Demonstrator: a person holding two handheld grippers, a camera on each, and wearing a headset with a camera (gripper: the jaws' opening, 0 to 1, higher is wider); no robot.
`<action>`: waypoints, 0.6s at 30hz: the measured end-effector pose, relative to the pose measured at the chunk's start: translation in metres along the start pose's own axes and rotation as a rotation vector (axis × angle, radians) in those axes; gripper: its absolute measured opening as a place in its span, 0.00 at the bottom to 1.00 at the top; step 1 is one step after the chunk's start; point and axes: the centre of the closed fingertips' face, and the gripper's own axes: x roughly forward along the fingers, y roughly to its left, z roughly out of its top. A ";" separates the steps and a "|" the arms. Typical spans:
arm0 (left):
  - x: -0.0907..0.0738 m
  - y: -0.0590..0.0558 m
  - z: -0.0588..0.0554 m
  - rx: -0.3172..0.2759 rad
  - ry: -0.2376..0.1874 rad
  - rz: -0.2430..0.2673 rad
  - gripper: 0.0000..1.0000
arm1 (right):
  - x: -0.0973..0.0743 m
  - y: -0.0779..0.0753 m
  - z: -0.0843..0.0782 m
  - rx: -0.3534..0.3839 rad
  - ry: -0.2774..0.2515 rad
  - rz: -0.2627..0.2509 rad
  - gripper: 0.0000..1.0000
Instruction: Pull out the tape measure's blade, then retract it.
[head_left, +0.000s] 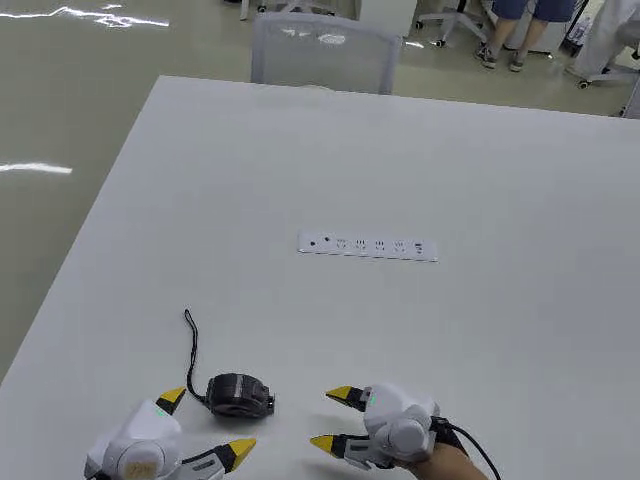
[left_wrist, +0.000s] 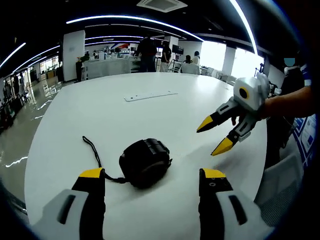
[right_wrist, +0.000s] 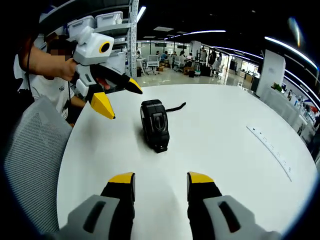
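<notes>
A black tape measure (head_left: 240, 395) with a black wrist strap (head_left: 190, 345) lies on the white table (head_left: 400, 160) near its front edge. My left gripper (head_left: 205, 425) is just left of and below the case, open, with nothing between its yellow-tipped fingers. In the left gripper view the tape measure (left_wrist: 145, 162) sits a short way ahead of the left gripper (left_wrist: 152, 175). My right gripper (head_left: 330, 420) hovers to the right of the case, open and empty. The right gripper view shows the tape measure (right_wrist: 155, 122) lying ahead of the right gripper (right_wrist: 160, 180), apart from it.
A white power strip (head_left: 367, 246) lies flat in the middle of the table. A grey mesh chair (head_left: 320, 50) stands at the far edge. People stand beyond the table at the back right. The table's left edge runs close to the left gripper.
</notes>
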 end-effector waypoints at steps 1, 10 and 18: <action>-0.001 -0.001 -0.001 0.007 0.004 -0.007 0.76 | -0.003 0.000 -0.001 0.008 0.003 -0.010 0.42; -0.012 -0.008 -0.012 0.042 0.024 -0.043 0.79 | -0.022 0.004 -0.012 0.080 0.010 -0.077 0.46; -0.022 -0.015 -0.016 0.055 0.025 -0.055 0.82 | -0.044 0.011 -0.023 0.143 0.018 -0.140 0.51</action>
